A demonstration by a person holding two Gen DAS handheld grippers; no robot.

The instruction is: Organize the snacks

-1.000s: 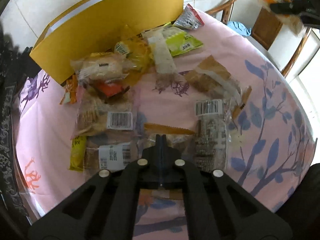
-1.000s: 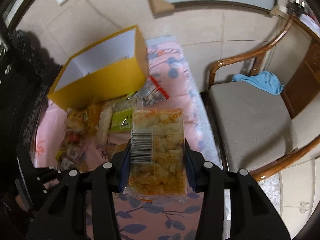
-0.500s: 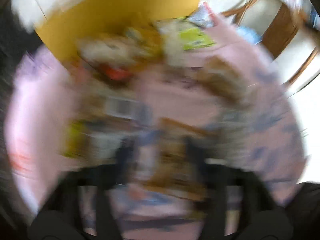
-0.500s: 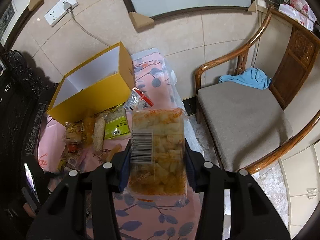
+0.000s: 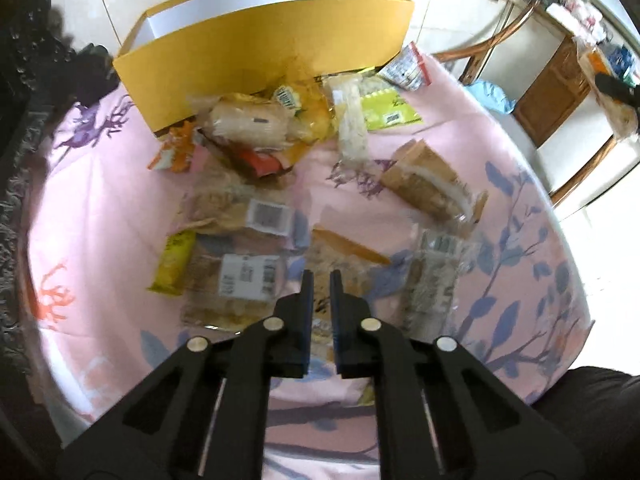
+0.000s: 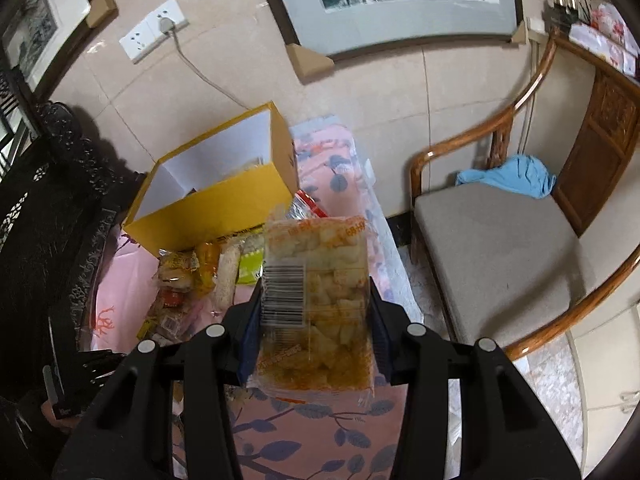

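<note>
My left gripper (image 5: pixel 321 276) points down at a pile of snacks on the pink tablecloth (image 5: pixel 100 216). Its jaws are closing to a narrow gap, pinched on a clear snack packet with an orange strip (image 5: pixel 344 256). Around it lie several wrapped snacks, among them a barcoded packet (image 5: pixel 244 280) and a long packet (image 5: pixel 432 280). The open yellow box (image 5: pixel 264 48) stands at the far side. My right gripper (image 6: pixel 316 280) is held high, shut on a clear packet of golden puffs (image 6: pixel 320 312) with a barcode label. The yellow box (image 6: pixel 212 208) sits below and left of it, with some items inside.
A wooden armchair (image 6: pixel 500 248) with a grey seat and a blue cloth (image 6: pixel 512 176) stands right of the table. A dark carved cabinet (image 6: pixel 48 208) is on the left. Behind are a tiled wall, a socket (image 6: pixel 152 32) and framed pictures.
The left gripper opened, closed again on the clear packet and rose a little, after a blurred move. The right gripper rose with its puff packet, so more wall shows.
</note>
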